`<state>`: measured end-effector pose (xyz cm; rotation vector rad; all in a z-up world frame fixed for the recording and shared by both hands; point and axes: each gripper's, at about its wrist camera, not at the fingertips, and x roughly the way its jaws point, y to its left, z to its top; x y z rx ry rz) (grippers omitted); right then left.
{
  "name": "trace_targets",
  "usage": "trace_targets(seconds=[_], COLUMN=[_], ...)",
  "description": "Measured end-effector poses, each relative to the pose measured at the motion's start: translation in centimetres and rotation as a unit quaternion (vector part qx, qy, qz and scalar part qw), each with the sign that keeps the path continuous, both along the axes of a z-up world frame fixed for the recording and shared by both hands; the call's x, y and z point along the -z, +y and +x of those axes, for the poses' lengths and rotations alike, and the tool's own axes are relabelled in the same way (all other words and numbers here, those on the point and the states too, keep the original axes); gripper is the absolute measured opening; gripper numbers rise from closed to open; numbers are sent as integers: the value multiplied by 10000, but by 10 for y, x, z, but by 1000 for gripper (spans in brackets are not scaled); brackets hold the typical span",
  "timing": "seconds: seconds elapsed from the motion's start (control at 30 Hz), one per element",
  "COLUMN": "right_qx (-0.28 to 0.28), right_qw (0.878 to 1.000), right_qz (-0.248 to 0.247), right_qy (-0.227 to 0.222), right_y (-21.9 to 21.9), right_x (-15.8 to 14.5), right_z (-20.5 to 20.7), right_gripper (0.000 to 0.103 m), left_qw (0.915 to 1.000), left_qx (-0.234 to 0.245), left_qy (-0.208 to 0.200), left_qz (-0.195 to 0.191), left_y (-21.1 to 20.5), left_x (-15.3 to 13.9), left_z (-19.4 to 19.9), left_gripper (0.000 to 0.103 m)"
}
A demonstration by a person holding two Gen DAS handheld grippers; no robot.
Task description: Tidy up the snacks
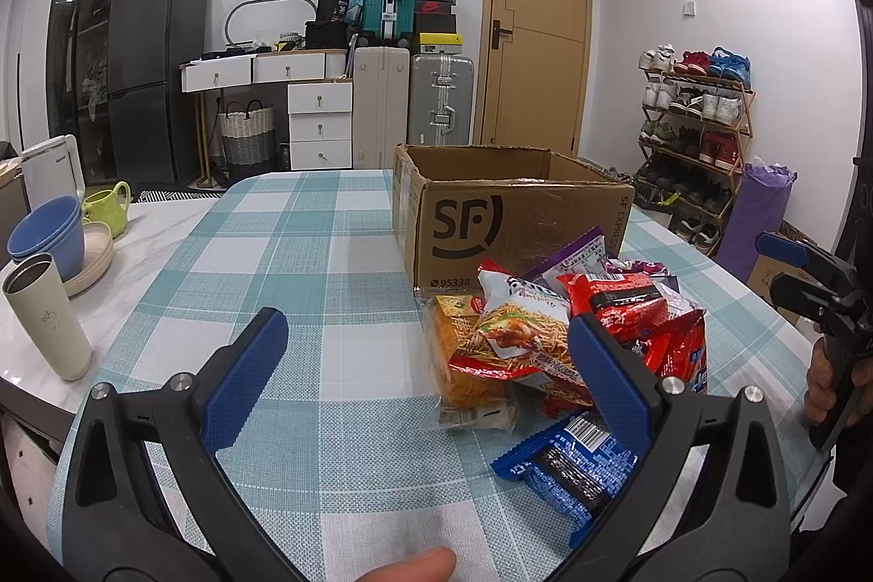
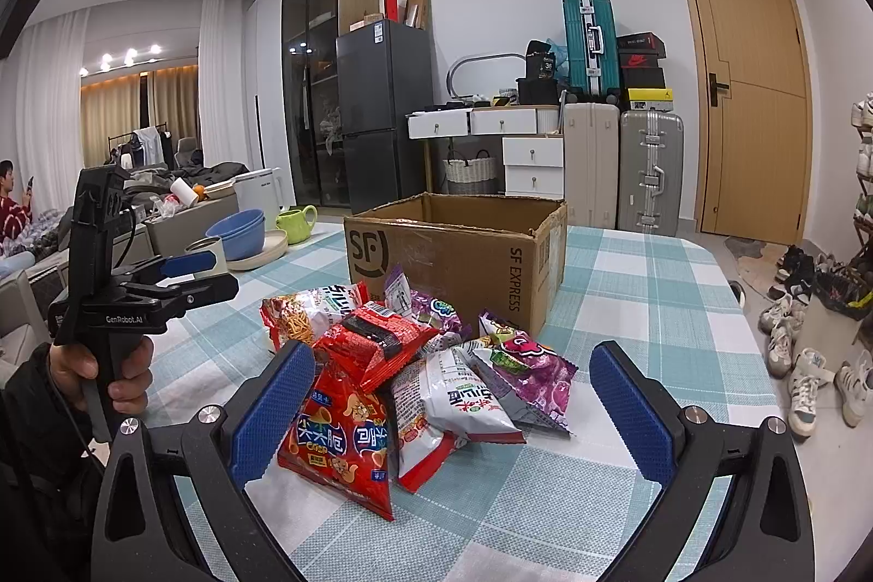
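A heap of snack bags (image 2: 414, 375) lies on the checked tablecloth (image 1: 305, 255), just in front of an open cardboard box (image 2: 464, 249) with "SF" printed on it. The box looks empty from here, so no snack seems to be put away yet.

The left gripper (image 1: 431, 375) is wide open and holds nothing. It hangs over the cloth, and its right finger is in front of the noodle snack bag (image 1: 513, 336). A blue packet (image 1: 567, 462) lies nearest to it. The right gripper (image 2: 453, 407) is wide open too and holds nothing. The red chip bag (image 2: 338, 440) and a white bag (image 2: 464, 402) lie between its fingers, but the fingers do not press on them.

What could go wrong? The bags are puffy and slippery, and they lie on top of each other. If a gripper closes on the heap, it may catch two bags at once, or one may slide out and drop. A hard squeeze may crush the chips or pop a bag. Both grippers point at the same heap, so they may bump into each other. A push on the heap may also shove the box away.
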<state>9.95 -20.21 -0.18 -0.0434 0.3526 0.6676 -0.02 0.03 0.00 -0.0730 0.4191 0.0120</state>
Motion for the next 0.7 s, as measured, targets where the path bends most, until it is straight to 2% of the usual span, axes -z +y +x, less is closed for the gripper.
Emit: trace_targets(seconds=[0.7], right_qx=[12], right_qw=[10000], right_qz=[-13], right_qy=[14], right_y=[0], right_x=[0], right_z=[0], right_gripper=[103], left_qw=[10000], left_qx=[-5], left_qy=[0], left_qz=[19], left_y=[-1], left_x=[0], left_z=[-1], left_gripper=[102])
